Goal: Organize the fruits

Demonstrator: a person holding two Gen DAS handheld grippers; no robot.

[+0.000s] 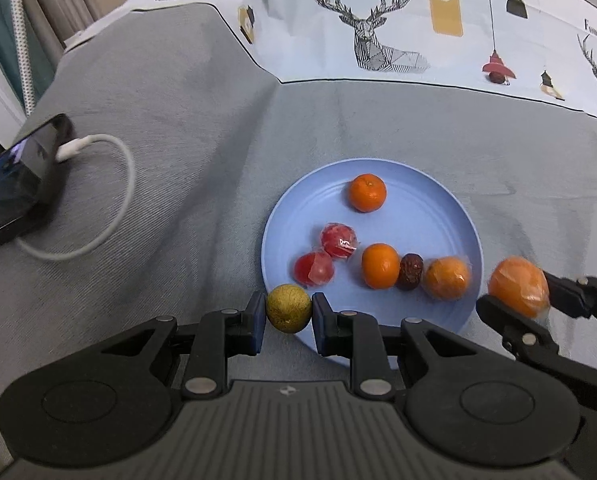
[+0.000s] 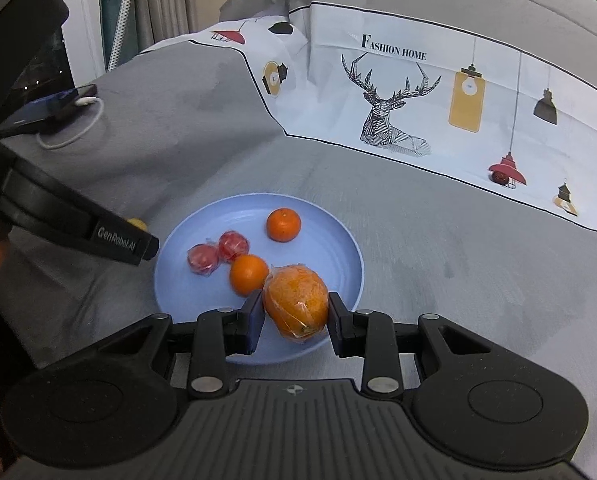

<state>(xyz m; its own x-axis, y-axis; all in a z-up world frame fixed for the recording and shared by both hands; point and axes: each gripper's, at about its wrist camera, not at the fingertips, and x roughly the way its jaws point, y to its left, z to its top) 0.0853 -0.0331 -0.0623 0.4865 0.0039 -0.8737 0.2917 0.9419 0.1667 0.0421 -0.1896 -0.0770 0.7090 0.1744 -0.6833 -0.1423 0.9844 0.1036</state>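
**Both grippers loaded over plate's near rim**

L gripper (image 1: 289, 314) clamps a small yellow-green fruit (image 1: 289, 308) at the blue plate (image 1: 438, 184)'s near-left rim. R gripper (image 2: 295, 314) pinches a wrapped orange (image 2: 296, 306) over the near-right rim. On the plate: two red wrapped fruits (image 1: 326, 256), a dark date (image 1: 410, 272), another wrapped orange (image 1: 447, 279), two bare oranges (image 1: 380, 266). Phone (image 1: 14, 188) w/ cable sits toward the grey cloth's far-left edge.

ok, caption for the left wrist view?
Left gripper carries a yellow-green fruit to the blue plate as the right gripper brings an orange.
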